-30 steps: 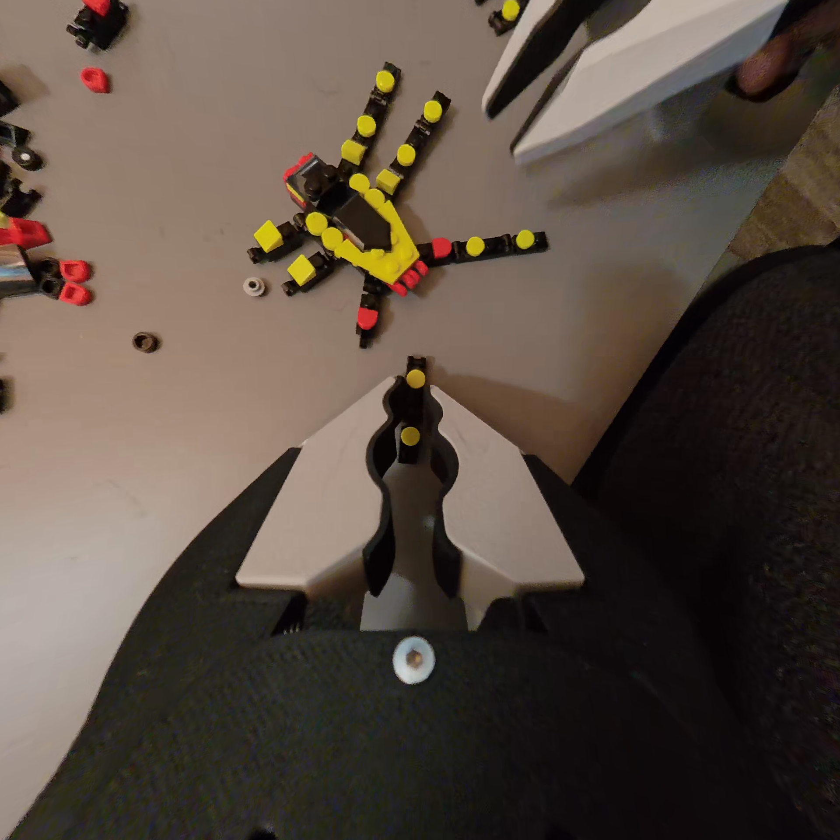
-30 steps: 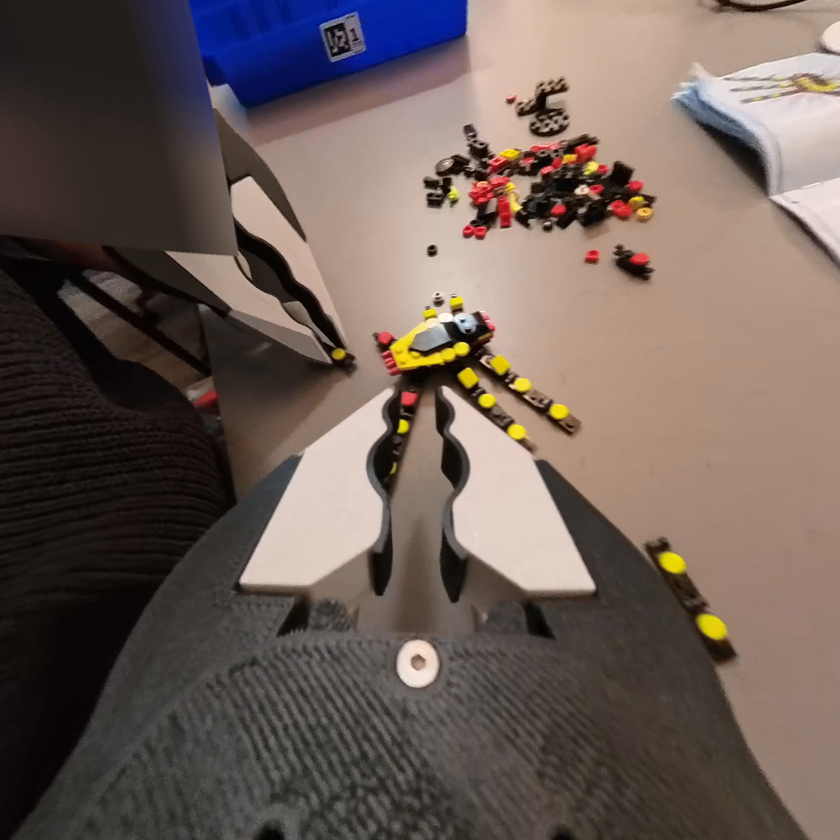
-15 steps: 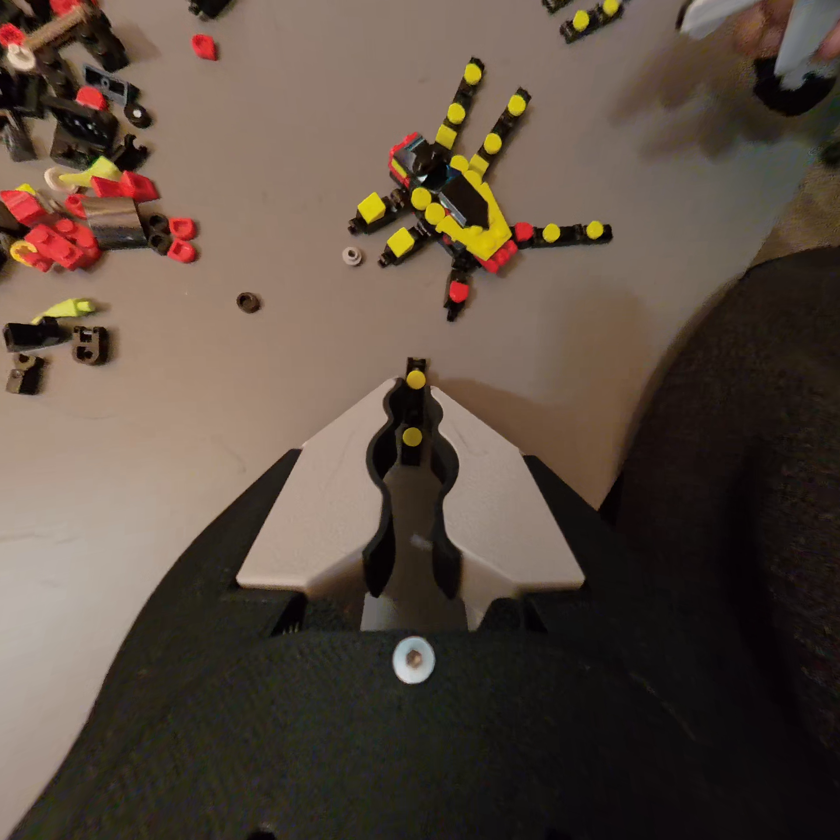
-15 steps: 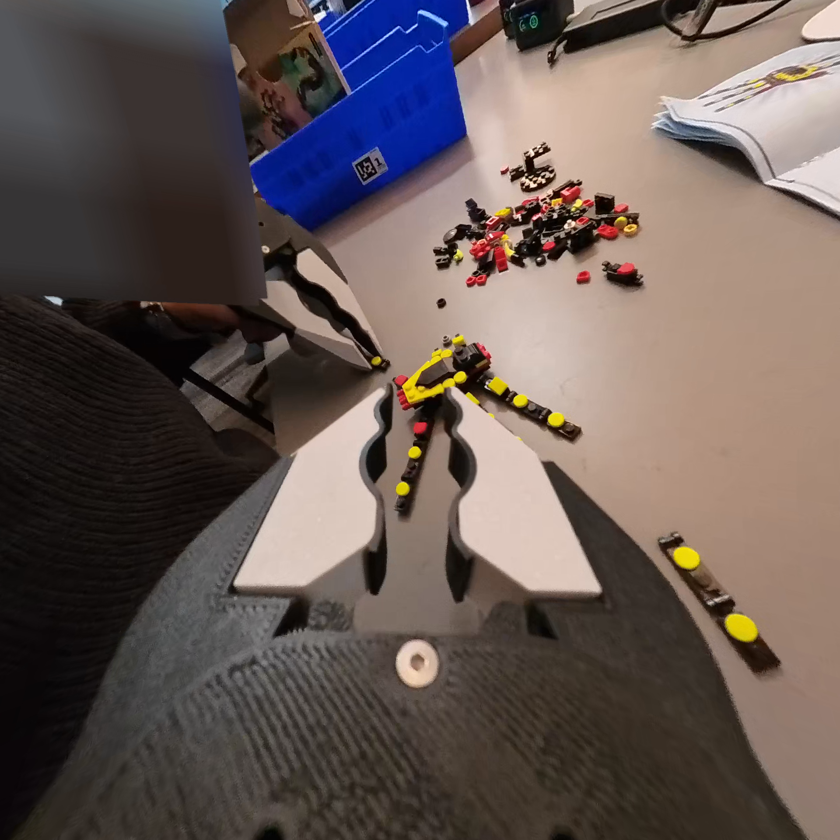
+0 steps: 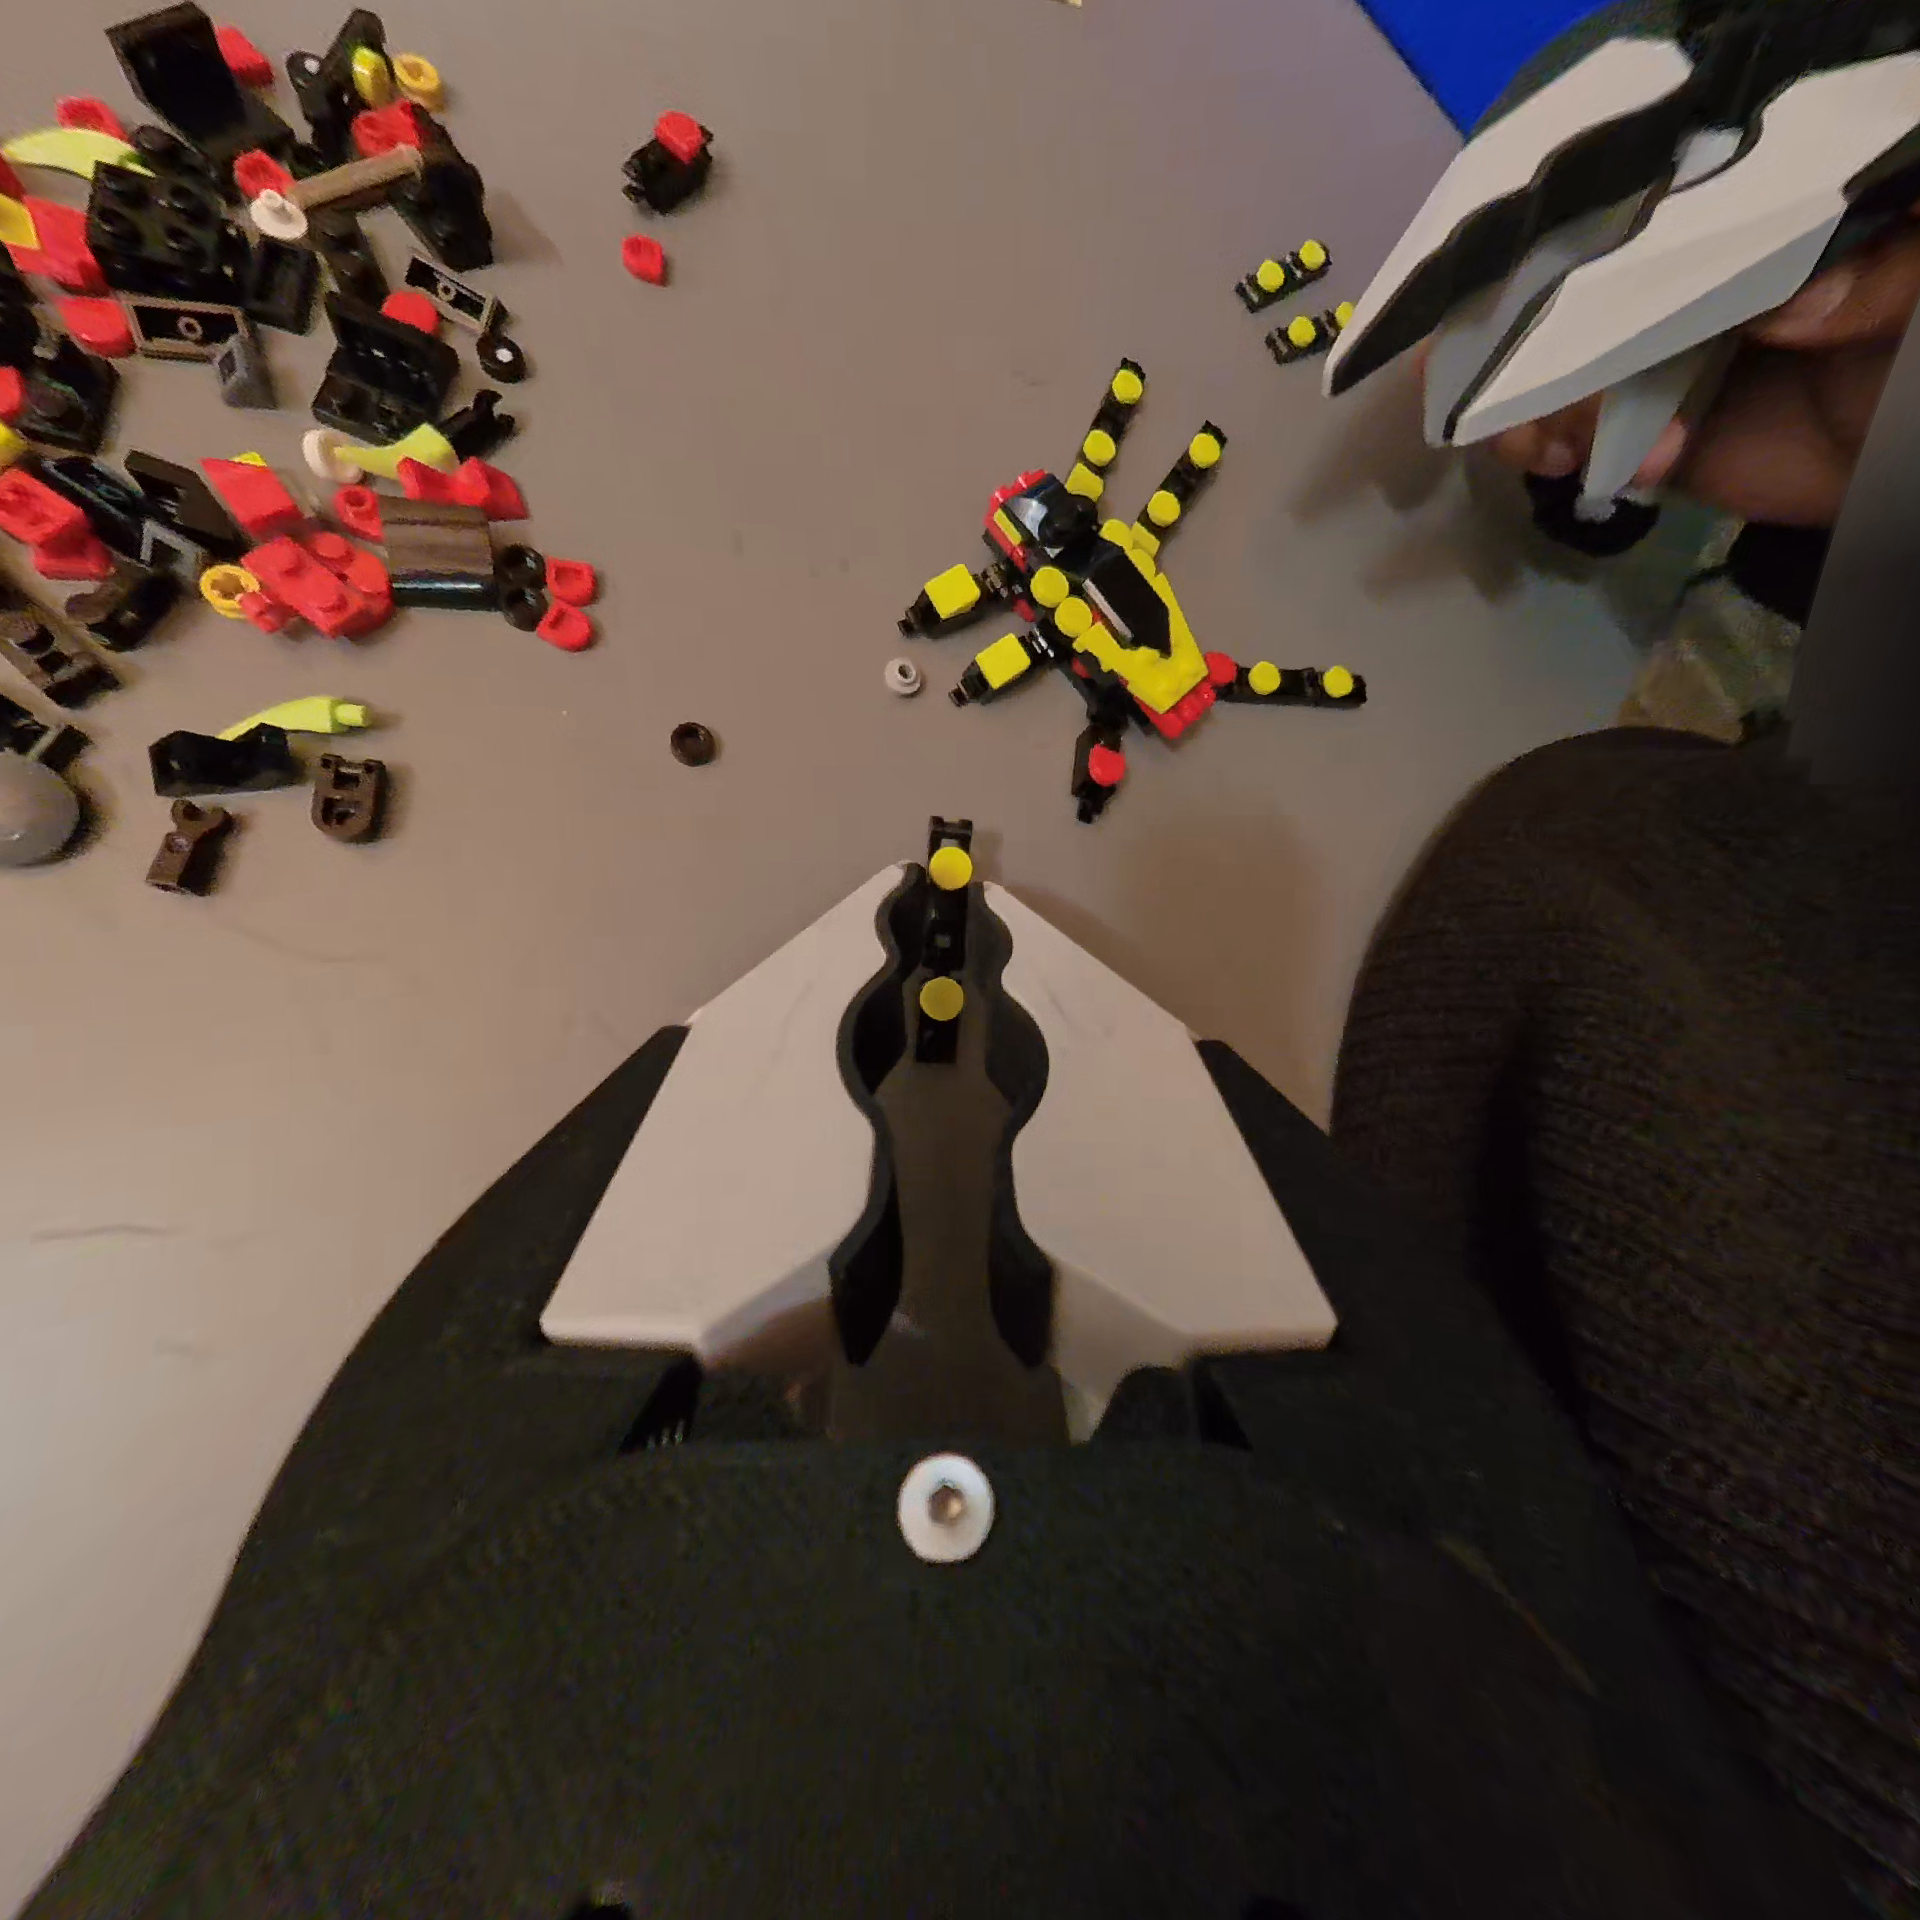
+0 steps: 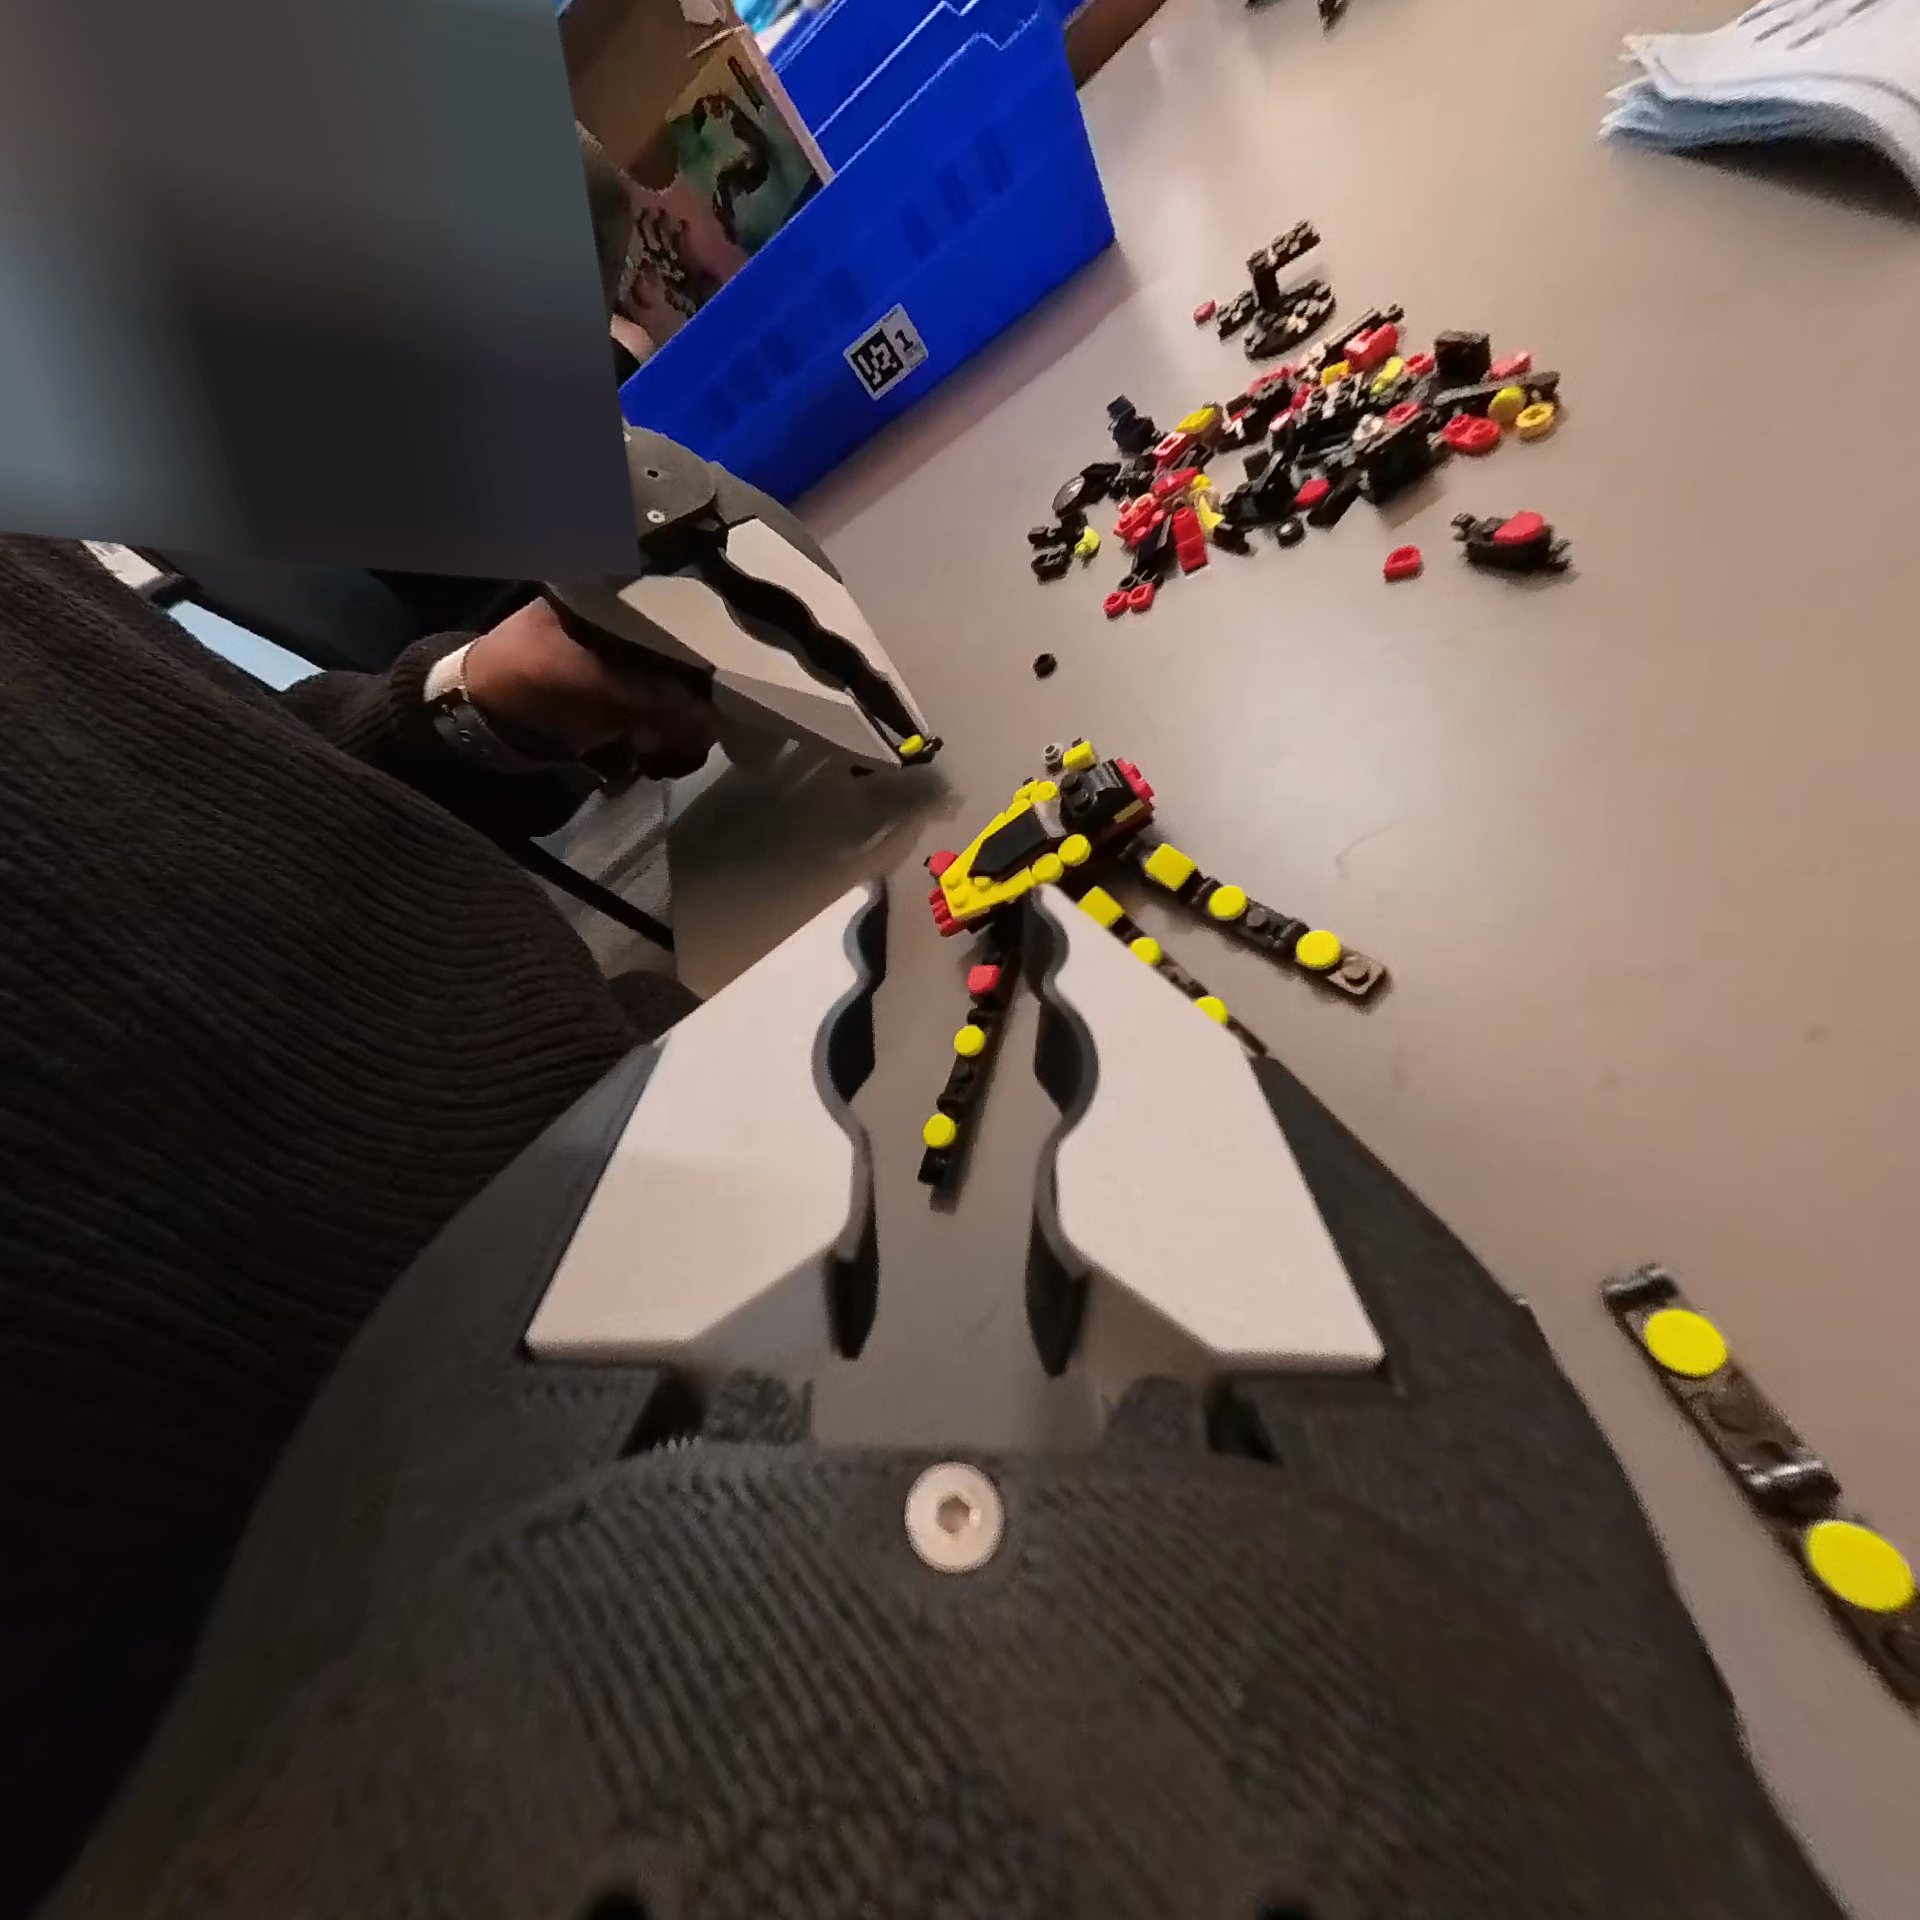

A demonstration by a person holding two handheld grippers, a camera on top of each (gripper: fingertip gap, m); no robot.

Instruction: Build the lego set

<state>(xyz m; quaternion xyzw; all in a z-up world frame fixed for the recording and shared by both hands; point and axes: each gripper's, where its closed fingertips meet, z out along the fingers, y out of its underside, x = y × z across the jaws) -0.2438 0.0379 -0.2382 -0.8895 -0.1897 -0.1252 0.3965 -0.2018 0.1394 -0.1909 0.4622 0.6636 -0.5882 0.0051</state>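
The left gripper [image 5: 943,883] is pinched tight on a thin black leg piece [image 5: 943,940] with two yellow dots on top. The leg piece lies flat between the fingers, and its far end pokes out past the tips. It is likely held this way so the free end can be pushed onto the model.

The spider model [image 5: 1107,603] sits on the grey table [image 5: 520,1039], a little farther away and to the right of the left gripper. It has a yellow and black body with red bits at the near end. Long dotted legs stick out on its far side and right side. On the near side there is only a short stub with a red dot [image 5: 1099,767]. That looks like the spot where the held leg should go, so the leg is waiting close to it.

The right gripper [image 6: 961,904] has its fingers spread apart and holds nothing. It hangs just over the right-hand leg [image 6: 961,1070] of the model, with one finger on each side. It may be there to keep the model from sliding when the new leg is pressed on.

Two more dotted leg pieces [image 5: 1283,275] lie on the far right of the table. The big pile of loose bricks [image 5: 239,416] lies far to the left, out of the way.
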